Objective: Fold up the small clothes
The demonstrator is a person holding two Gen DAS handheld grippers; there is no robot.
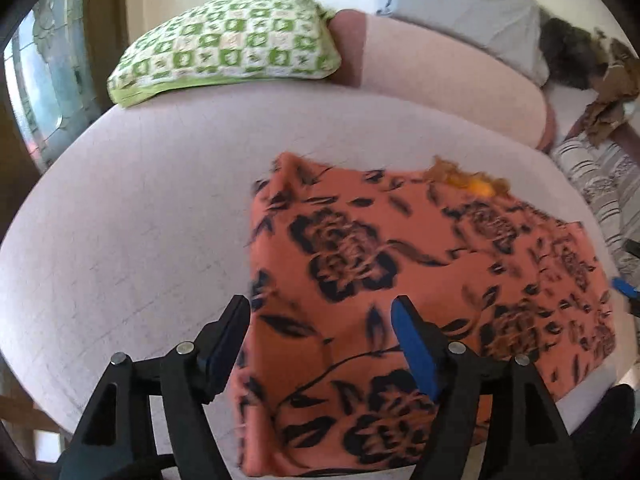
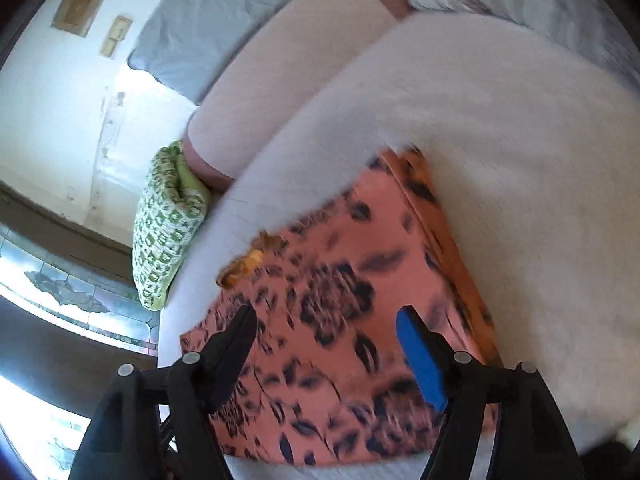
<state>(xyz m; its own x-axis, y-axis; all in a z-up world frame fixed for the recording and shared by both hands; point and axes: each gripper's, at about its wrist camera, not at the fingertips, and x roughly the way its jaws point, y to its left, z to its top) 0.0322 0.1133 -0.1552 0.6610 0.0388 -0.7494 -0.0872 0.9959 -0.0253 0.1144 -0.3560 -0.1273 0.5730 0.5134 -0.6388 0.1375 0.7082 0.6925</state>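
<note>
An orange garment with a black flower print (image 1: 420, 280) lies folded into a rough rectangle on a pale pink cushion (image 1: 132, 220). A frayed yellow-brown bit (image 1: 468, 178) shows at its far edge. My left gripper (image 1: 320, 312) is open and empty, just above the garment's near left edge. In the right wrist view the same garment (image 2: 340, 340) lies on the cushion (image 2: 500, 160). My right gripper (image 2: 326, 324) is open and empty above its middle. The blue tip of the right gripper (image 1: 624, 288) shows at the garment's right side in the left wrist view.
A green and white checked pillow (image 1: 228, 44) lies at the cushion's far left. A pink backrest (image 1: 440, 76) and a grey cushion (image 1: 468, 8) stand behind. Striped fabric (image 1: 592, 176) lies at the right. A tiled floor (image 2: 80, 300) is beyond the edge.
</note>
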